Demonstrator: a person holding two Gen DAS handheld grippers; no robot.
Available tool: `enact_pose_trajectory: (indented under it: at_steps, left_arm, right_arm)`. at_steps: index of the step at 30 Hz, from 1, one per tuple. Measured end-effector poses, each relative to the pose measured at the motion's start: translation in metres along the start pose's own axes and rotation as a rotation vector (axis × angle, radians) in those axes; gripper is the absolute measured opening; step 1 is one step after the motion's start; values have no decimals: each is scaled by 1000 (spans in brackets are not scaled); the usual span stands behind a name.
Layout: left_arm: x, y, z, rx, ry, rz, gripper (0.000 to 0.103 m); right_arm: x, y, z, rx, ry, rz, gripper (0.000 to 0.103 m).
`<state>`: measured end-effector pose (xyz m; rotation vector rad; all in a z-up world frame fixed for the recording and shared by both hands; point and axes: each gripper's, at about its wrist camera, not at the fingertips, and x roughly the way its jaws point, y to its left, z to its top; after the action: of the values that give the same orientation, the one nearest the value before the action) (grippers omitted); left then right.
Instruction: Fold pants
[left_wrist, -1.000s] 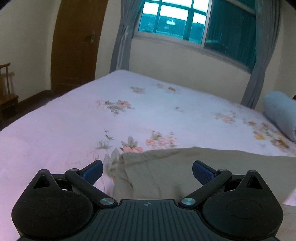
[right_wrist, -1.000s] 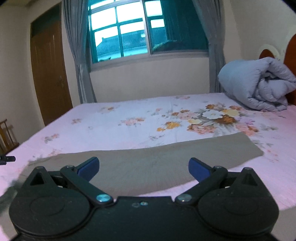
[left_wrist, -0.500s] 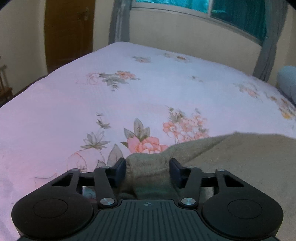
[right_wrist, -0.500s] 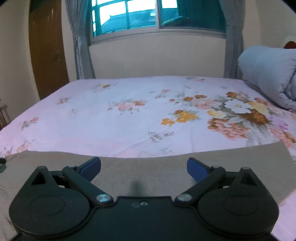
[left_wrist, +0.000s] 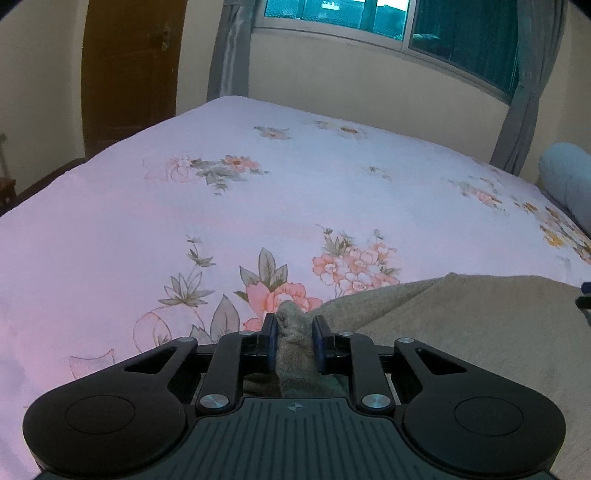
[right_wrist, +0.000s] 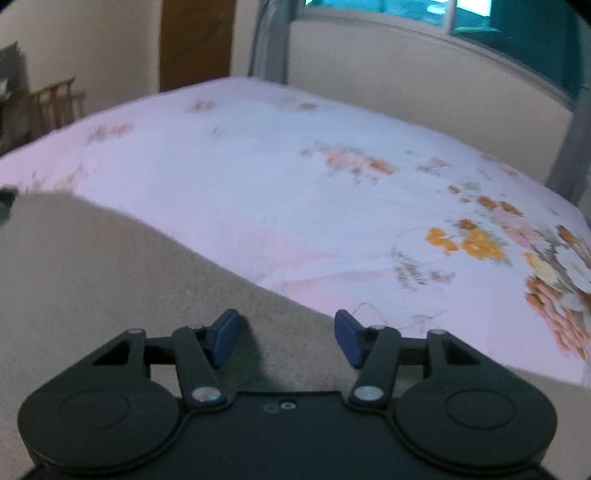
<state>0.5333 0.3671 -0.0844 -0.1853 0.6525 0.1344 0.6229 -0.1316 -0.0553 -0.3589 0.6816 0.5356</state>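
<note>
My left claw (left_wrist: 294, 336) pinches pants (left_wrist: 461, 332) corner; right claw (right_wrist: 286, 338) half-spread, just been closing over pants. Floral bed (left_wrist: 258, 206), window (left_wrist: 443, 33) at 1 o'clock.

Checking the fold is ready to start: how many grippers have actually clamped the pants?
1. The left gripper is shut on a bunched corner of the pants. The right gripper, just closing, straddles their far edge, pads not yet pressing cloth.

Black hand-held gripper (left_wrist: 294, 330) — blue pads (right_wrist: 226, 336), silver screws.
</note>
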Motion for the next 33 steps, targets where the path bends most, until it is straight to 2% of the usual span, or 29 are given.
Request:
enact_pose_trajectory:
  at_steps: [2,7,12,14,17,20,25,28,31,33]
  left_arm:
    - [2,1,-1,-1,1,-6,20]
    - [4,3,1,15,15,-20,20]
    - [5,3,1,20,20,-22,20]
    - [4,2,2,18,17,-23,20]
    - [3,2,2,15,8,-26,20]
    - [-1,0,2,28,-10,-24,19]
    - [-26,0,12,13,-78,-58,14]
    - [-50,1,19,17,-115,-92,14]
    - [-89,4,15,-3,-182,-151,14]
    - [-123,9,2,-13,-239,-201,14]
  right_arm:
    - [4,-1,2,-38,-9,0,49]
    - [14,-4,7,-126,42,54,46]
    - [18,-2,17,-213,111,157,18]
    - [19,4,18,-262,132,168,1]
    - [12,8,18,-321,121,156,0]
    - [-2,4,18,-291,76,154,0]
    - [-47,15,16,-320,2,117,0]
    - [-94,23,13,-331,-38,98,0]
    - [-144,37,2,-381,-71,83,0]
    - [-185,50,-18,-398,-93,74,0]
